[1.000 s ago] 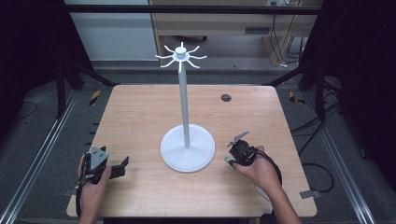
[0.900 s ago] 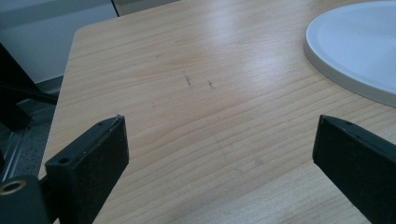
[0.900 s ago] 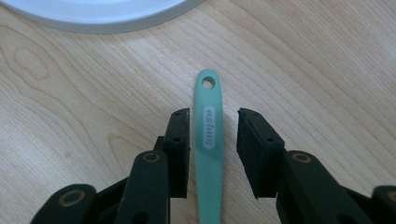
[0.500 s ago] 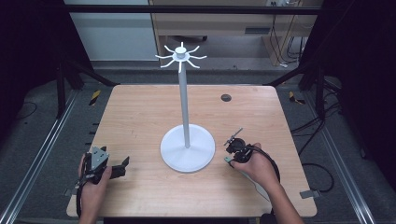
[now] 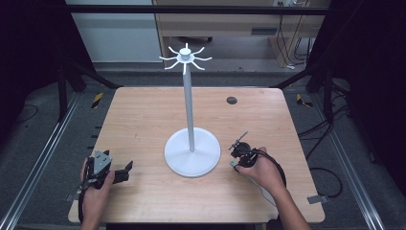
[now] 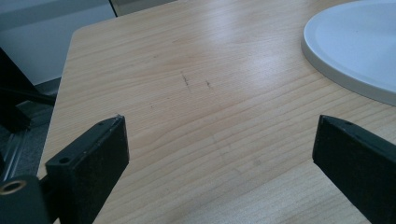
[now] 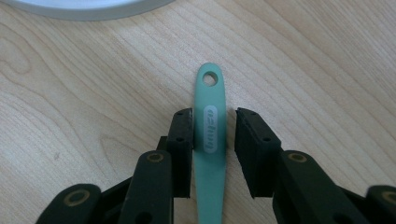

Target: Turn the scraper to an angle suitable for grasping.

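Observation:
A flat green handle (image 7: pixel 211 135) with a hole at its far end lies on the wooden table (image 5: pixel 143 120). My right gripper (image 7: pixel 214 140) straddles it; the left jaw touches its edge and the right jaw stands a small gap off, so the gripper is open. In the high view that right gripper (image 5: pixel 238 152) sits low, just right of the white stand's round base (image 5: pixel 192 152). My left gripper (image 5: pixel 125 171) rests at the table's front left, jaws wide apart and open with nothing between them (image 6: pixel 219 154).
The white stand's pole rises to a crown of hooks (image 5: pixel 186 57). Its base edge appears in the left gripper view (image 6: pixel 359 42) and the right gripper view (image 7: pixel 84 7). A small dark round disc (image 5: pixel 231 100) lies at the back right of the table.
My right gripper has shifted a little left and lower, towards the stand's base. The left gripper has stayed put.

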A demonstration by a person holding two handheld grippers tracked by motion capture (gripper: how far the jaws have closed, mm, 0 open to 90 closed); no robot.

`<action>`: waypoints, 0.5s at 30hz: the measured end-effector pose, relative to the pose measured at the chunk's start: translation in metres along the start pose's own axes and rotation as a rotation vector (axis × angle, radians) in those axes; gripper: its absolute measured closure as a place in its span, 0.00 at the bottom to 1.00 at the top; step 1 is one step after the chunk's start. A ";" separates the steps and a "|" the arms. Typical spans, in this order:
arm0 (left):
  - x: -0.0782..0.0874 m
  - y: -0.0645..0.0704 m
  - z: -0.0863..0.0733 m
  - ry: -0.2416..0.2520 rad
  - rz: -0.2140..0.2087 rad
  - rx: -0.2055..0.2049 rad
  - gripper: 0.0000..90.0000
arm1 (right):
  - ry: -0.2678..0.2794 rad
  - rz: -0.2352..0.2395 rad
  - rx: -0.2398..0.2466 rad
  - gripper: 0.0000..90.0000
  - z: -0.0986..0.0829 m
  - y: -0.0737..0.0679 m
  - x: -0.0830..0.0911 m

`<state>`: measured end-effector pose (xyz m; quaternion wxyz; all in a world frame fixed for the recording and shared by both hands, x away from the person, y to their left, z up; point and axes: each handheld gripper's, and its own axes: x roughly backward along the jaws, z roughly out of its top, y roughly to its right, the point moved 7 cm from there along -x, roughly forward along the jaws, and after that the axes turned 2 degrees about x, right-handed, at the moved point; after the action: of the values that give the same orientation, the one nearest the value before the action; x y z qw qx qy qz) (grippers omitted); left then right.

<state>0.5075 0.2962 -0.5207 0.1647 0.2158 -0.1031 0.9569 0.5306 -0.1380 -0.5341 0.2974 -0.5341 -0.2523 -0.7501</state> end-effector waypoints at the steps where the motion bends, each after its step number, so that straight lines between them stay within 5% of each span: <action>1: 0.000 0.000 0.000 0.000 0.000 0.000 0.04 | 0.000 0.000 0.000 0.76 0.000 0.000 0.000; 15: 0.000 0.000 0.000 -0.002 -0.001 0.001 0.04 | 0.011 0.039 -0.010 0.82 0.000 -0.002 0.000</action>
<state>0.5075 0.2964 -0.5208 0.1648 0.2168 -0.1026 0.9567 0.5296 -0.1366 -0.5345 0.3108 -0.5362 -0.2366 -0.7483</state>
